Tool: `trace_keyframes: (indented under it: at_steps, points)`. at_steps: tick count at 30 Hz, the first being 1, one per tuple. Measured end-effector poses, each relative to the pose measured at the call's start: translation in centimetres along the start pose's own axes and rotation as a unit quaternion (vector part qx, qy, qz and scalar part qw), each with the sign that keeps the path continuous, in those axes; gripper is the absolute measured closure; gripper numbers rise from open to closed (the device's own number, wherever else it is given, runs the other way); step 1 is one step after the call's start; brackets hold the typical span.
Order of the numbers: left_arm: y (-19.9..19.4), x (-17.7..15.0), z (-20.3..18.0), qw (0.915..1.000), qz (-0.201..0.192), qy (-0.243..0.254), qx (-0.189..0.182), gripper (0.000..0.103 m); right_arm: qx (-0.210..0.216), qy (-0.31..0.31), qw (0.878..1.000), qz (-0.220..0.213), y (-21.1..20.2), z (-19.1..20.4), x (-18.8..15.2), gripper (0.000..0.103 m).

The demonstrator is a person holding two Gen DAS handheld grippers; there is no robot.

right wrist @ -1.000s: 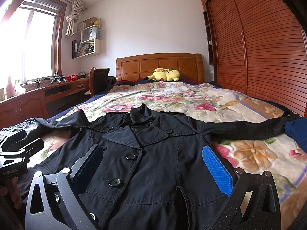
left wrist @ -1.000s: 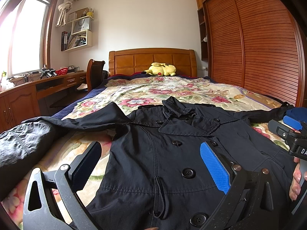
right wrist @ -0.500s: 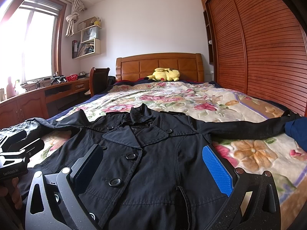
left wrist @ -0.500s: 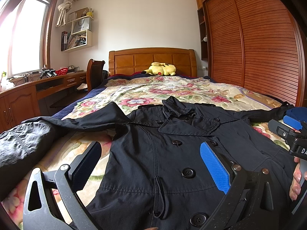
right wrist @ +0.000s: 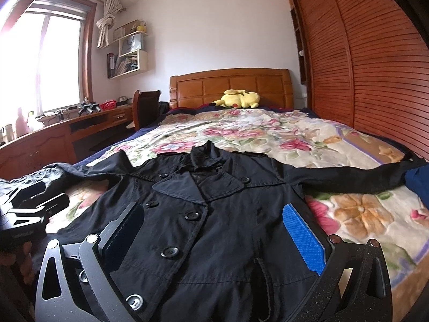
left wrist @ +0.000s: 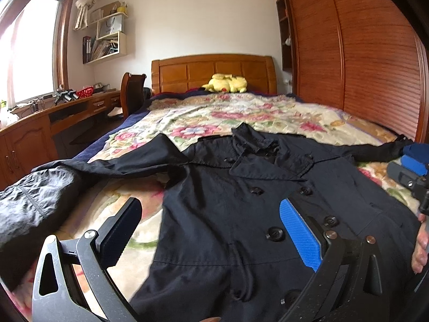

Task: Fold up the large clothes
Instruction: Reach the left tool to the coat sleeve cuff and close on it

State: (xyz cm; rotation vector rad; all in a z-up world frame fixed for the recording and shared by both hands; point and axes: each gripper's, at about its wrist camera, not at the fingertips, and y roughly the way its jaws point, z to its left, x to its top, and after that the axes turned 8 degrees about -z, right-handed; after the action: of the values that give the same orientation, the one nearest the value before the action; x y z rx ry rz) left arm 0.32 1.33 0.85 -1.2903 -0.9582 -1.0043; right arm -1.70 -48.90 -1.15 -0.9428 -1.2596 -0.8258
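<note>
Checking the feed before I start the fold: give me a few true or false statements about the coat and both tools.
1. The black double-breasted trench coat lies front-up on the floral bedspread. True.
2. The left tool is clamped on a sleeve. False: it is open and holds nothing.
3. The right tool is open. True.
4. The coat is already folded in half. False: both sleeves are spread outward.

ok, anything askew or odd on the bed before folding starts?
Mostly tidy: the black coat lies flat, buttoned, face up. Its sleeve at the frame's left is bunched and wrinkled at the bed edge; the other sleeve lies straight.
</note>
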Motion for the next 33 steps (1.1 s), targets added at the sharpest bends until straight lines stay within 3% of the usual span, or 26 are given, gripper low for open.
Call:
trace_keyframes:
  at_steps: [7,17,28,33]
  points:
    - [1.5,-0.2,1.7,0.9991,0.043,0.0,0.004,0.0,0.032,-0.03,0.999,0.013,0.8,2.8,1.0,0.0]
    - [1.3,0.5,5.2,0.9982,0.057,-0.005,0.019,0.0,0.063,-0.041,0.996,0.043,4.4,5.5,3.0,0.0]
    - [2.5,1.4,10.4,0.9958,0.086,-0.014,0.029,0.0,0.068,-0.028,0.997,0.029,6.0,6.5,5.5,0.0]
    - [3.8,2.0,12.2,0.9946,0.097,-0.027,0.024,0.0,0.083,-0.014,0.996,0.026,7.5,6.9,4.6,0.0]
